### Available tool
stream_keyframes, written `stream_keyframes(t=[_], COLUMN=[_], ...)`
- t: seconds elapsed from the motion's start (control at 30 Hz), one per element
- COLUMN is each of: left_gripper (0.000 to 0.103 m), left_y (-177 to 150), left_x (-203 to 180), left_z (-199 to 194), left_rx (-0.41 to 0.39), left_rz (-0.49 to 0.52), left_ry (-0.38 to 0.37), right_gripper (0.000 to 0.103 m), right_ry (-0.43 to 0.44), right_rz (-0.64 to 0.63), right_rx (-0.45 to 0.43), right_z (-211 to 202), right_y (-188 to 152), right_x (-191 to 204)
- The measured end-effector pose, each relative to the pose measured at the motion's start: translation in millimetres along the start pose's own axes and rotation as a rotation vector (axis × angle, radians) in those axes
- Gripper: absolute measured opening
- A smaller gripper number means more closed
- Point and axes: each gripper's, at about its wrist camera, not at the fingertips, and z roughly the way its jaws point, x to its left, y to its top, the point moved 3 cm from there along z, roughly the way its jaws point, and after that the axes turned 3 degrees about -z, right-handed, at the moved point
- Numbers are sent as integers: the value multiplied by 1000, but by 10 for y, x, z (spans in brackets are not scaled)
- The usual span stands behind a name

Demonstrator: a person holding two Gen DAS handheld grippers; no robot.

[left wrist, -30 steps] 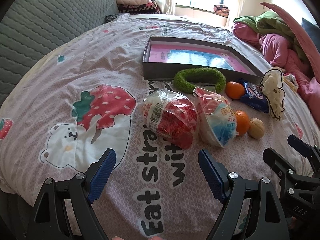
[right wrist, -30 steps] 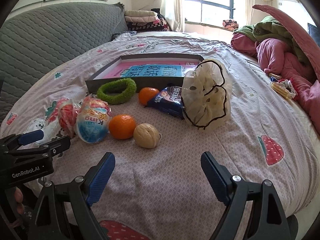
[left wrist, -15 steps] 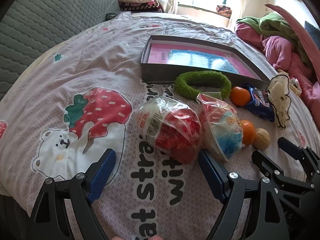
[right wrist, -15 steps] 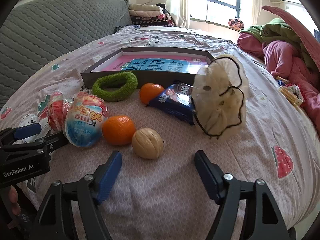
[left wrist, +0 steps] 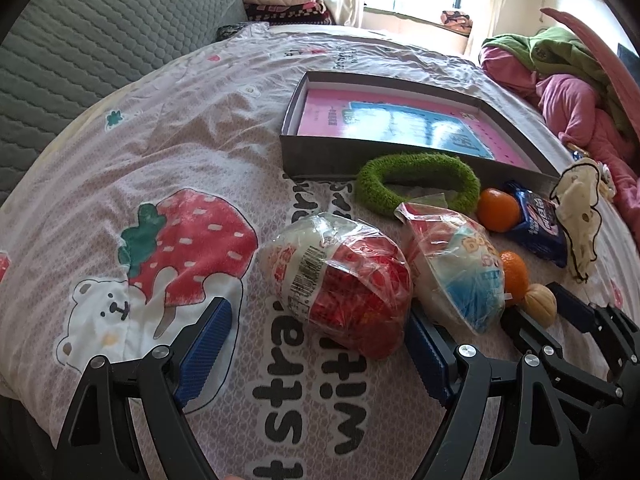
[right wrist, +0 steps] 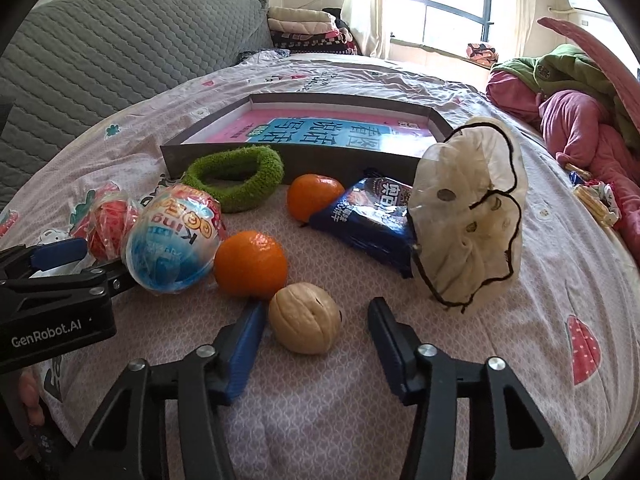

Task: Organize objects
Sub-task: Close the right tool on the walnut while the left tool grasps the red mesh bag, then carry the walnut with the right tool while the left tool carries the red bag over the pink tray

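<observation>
Two blue-padded jaws of the right gripper [right wrist: 316,332] are closing around a walnut [right wrist: 306,318], a pale tan, wrinkled shell with a seam, lying on the bedspread [right wrist: 500,360]; the pads are not yet pressing on it. Just behind the walnut sits an orange [right wrist: 251,264], touching it, and left of that a blue-and-white wrapped egg toy [right wrist: 172,240]. The left gripper [left wrist: 316,344] stands spread wide, released, its jaws flanking a red-and-white wrapped egg toy [left wrist: 340,284]. Farther behind the walnut lie a green ring [right wrist: 236,178] and a shallow grey box [right wrist: 304,160].
</observation>
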Motion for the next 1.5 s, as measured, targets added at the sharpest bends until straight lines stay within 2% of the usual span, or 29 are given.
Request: stream_keyframes(t=[0.17,0.27,0.33,0.57,1.0,1.23,1.5], left_gripper=[85,81,57,57,57,57,57], left_y=[34,28,13,-22,-3,38,153], left_x=[34,27,-1,2,41,6,-92], left_z=[50,59,60,-4,-266,-407,-407], left_rx=[-6,-15,-23,-44,-120,-166,-174], left_rz=[-22,-16,5,7,16,40,59], left_ry=[-4,-6,-12,-46,-49,-54,-76], right_gripper=[36,34,34,34,34,34,34], right_ry=[16,18,23,46,48,43,36], right_rz=[-16,-22,-18,17,38,41,35], right_rx=[-15,-25,-30,-37,-78,-109,-140], right_z=[5,-9,-20,-50,-227,-312,-351], right_y=[0,-13,-17,-33,-1,100,322], right_x=[20,41,37,-18,-78,-112,-164])
